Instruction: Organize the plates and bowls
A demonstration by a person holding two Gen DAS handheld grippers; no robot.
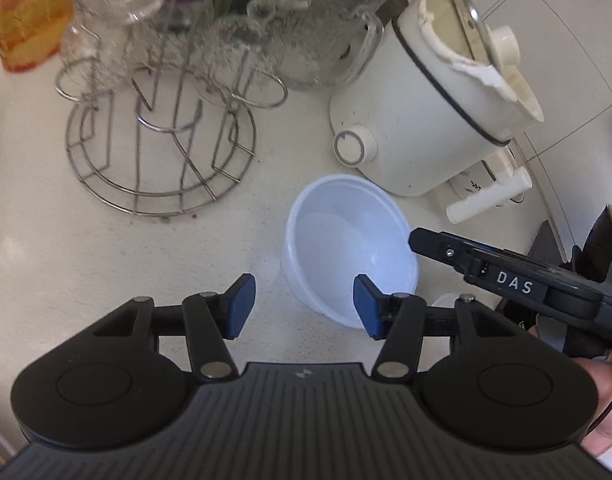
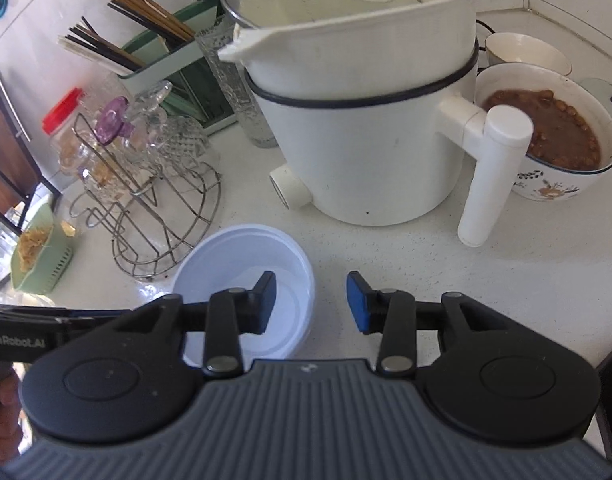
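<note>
Both my left gripper (image 1: pixel 299 306) and right gripper (image 2: pixel 310 303) stand part-open and empty beside the white bowl (image 2: pixel 245 280) near the cooker (image 2: pixel 366 128), so I'd retreat slowly, clear of its rim.

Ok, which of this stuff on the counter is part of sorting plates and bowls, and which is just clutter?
Job:
- white plastic bowl
- bowl of brown food
- empty bowl behind it

Clutter:
- white electric pot
- wire glass rack
- chopstick holder
- red-lidded jar

White speckled counter (image 2: pixel 386 264), plastic bowl (image 2: pixel 241 264), wire rack (image 2: pixel 165 216), electric pot (image 2: pixel 358 128)
</note>
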